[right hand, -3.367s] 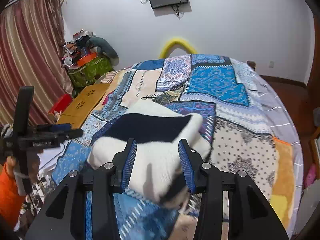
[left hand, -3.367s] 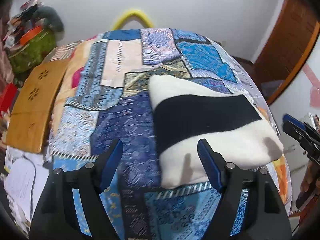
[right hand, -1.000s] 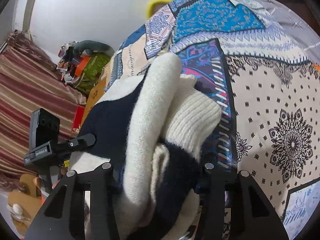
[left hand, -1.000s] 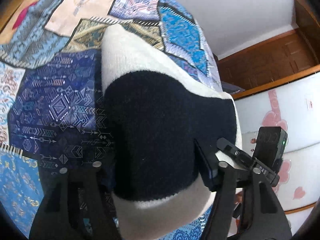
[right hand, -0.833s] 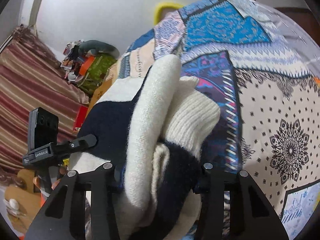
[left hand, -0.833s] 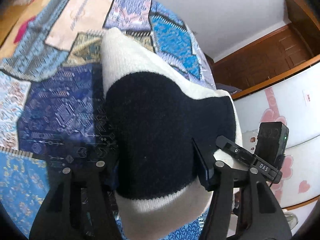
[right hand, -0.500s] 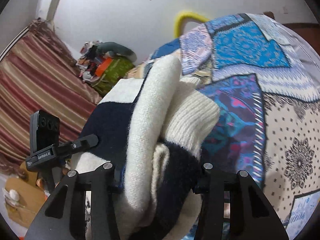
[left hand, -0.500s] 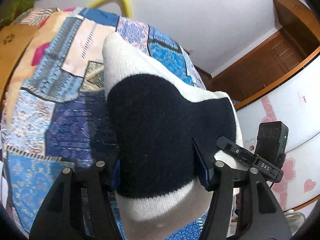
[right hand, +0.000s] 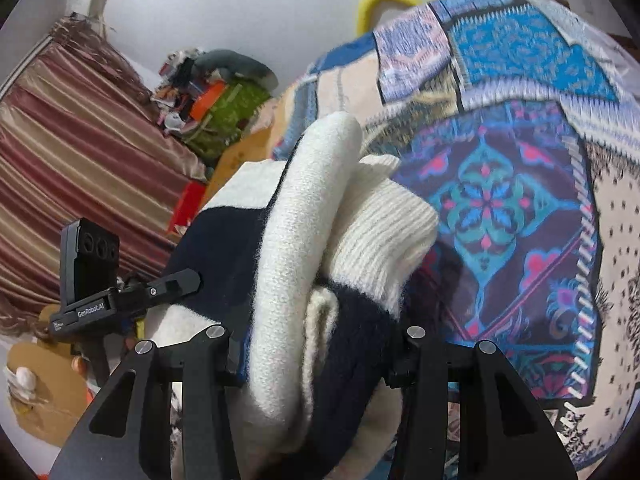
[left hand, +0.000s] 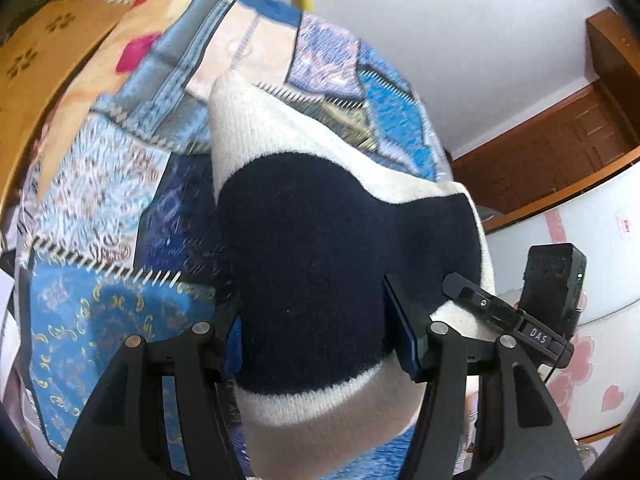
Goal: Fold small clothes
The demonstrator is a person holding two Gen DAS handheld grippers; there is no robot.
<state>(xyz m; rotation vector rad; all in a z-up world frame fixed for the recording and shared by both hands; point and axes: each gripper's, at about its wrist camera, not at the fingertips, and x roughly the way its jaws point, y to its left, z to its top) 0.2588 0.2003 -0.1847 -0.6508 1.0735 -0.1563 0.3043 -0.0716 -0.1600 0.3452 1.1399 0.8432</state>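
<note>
Gripping folded sweater (left hand: 312,248) both ends: left tongs (left hand: 316,320), right tongs (right hand: 316,344).

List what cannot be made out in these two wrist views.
- Left wrist view: the left hand-held gripper has its left finger pad hidden behind the folded sweater.
- Right wrist view: both pads of the right hand-held gripper are buried in the sweater's layers.
- Both views: the sweater's underside and bottom are cut off by the lower edge.
- Left wrist view: the patchwork bedspread is motion-blurred.

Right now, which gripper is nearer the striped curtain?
Left. The left gripper, shut on the sweater, shows right in front of the striped curtain; the right gripper grips the sweater's far end, toward the wardrobe.
</note>
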